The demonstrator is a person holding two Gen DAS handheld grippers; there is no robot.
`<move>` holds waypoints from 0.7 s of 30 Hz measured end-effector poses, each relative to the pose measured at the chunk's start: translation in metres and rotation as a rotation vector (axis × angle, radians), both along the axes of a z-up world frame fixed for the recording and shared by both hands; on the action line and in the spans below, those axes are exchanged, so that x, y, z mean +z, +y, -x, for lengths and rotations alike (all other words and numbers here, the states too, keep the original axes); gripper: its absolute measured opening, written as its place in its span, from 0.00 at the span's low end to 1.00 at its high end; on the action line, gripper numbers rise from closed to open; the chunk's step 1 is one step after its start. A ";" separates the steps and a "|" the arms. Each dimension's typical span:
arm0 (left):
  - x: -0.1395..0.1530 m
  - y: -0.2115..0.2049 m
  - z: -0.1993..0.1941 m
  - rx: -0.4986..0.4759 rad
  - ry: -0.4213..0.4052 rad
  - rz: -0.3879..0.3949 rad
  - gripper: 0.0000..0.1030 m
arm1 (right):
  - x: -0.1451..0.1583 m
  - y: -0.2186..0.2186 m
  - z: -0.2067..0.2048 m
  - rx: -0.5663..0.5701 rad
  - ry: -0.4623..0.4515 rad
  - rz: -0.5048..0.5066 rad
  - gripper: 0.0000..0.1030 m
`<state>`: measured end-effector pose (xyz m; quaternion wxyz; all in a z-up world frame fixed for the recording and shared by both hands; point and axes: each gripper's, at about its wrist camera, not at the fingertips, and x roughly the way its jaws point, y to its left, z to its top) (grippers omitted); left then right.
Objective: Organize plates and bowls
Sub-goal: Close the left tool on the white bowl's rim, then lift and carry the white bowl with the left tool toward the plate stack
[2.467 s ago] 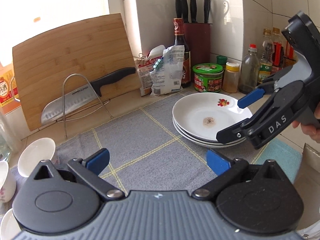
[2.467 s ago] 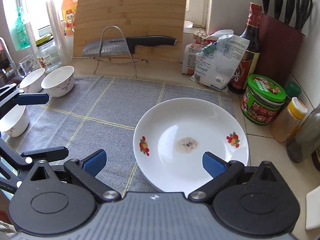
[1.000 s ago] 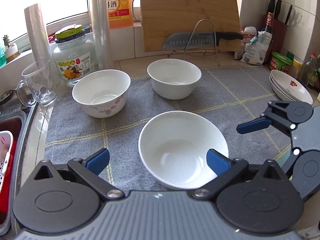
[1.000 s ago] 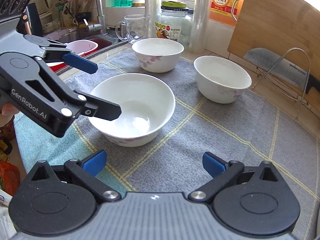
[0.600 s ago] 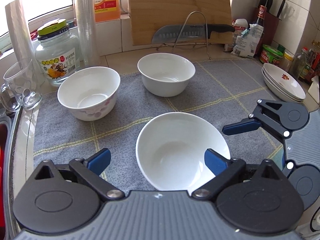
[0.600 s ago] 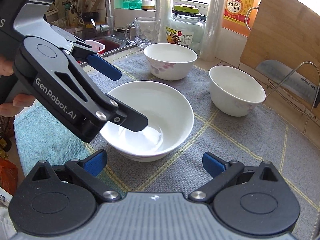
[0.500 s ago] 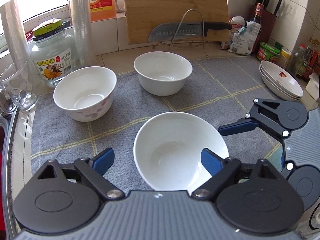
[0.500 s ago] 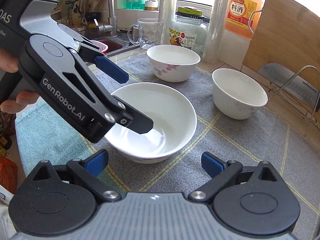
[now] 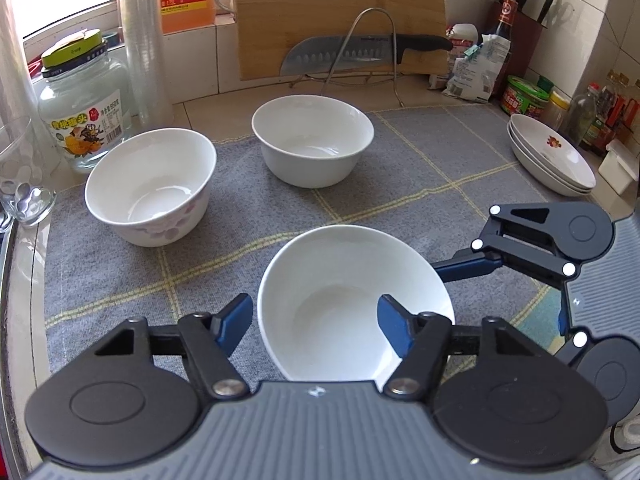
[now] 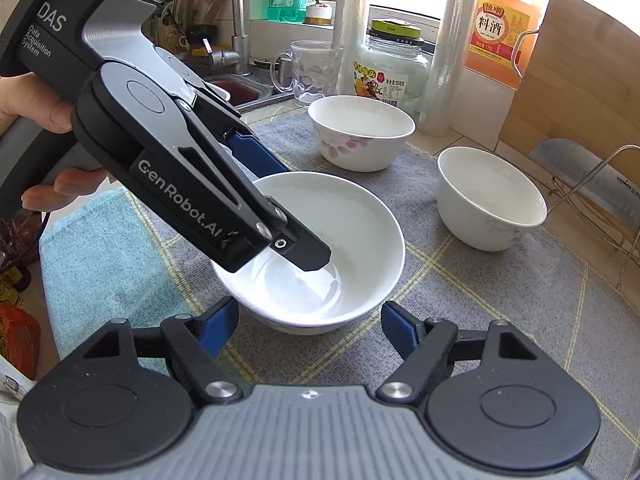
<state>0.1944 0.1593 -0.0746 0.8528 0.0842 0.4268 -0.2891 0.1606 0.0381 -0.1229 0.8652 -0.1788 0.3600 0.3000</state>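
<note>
The step in hand looks like taking the near bowl (image 9: 354, 304) by its rim so it can be nested into another bowl; done well, the left tool (image 9: 316, 320) should bite one wall of the bowl squarely, low enough not to slip, and lift it level. That bowl sits on the grey mat (image 9: 420, 168) near the front edge of the tabletop, with the floral bowl (image 9: 150, 186) at the mat's left edge and the plain bowl (image 9: 312, 140) toward its back edge; the plates (image 9: 554, 160) are stacked at the right edge. The left tool's jaws have just been closing and straddle the near bowl's left wall, one finger inside and one outside, not visibly pressing yet. The right tool (image 10: 310, 322) has also been closing, with nothing held, its jaws just short of the bowl's near side.
</note>
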 end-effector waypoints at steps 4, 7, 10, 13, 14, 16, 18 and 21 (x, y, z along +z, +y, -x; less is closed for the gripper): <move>-0.001 -0.001 -0.002 -0.006 0.014 0.004 0.59 | 0.001 0.000 0.001 0.006 -0.002 -0.002 0.78; -0.001 -0.001 -0.004 -0.008 0.016 0.005 0.57 | 0.001 0.000 0.001 0.008 -0.001 -0.008 0.76; -0.002 -0.001 -0.005 -0.012 0.016 0.004 0.57 | 0.002 0.000 0.002 0.007 0.000 -0.008 0.76; -0.002 -0.002 -0.005 -0.014 0.014 -0.002 0.56 | 0.002 0.000 0.002 0.005 0.000 -0.009 0.76; -0.002 -0.002 -0.004 -0.014 0.012 -0.004 0.56 | 0.002 0.000 0.001 0.004 0.000 -0.009 0.76; -0.002 -0.003 -0.004 -0.016 0.011 -0.006 0.56 | 0.003 0.000 0.002 0.003 0.000 -0.007 0.76; -0.002 -0.004 -0.003 -0.017 0.009 -0.007 0.56 | 0.003 0.000 0.002 0.002 0.000 -0.004 0.76; 0.000 -0.006 -0.001 -0.021 0.005 -0.008 0.56 | 0.006 -0.002 0.003 -0.001 0.000 -0.007 0.76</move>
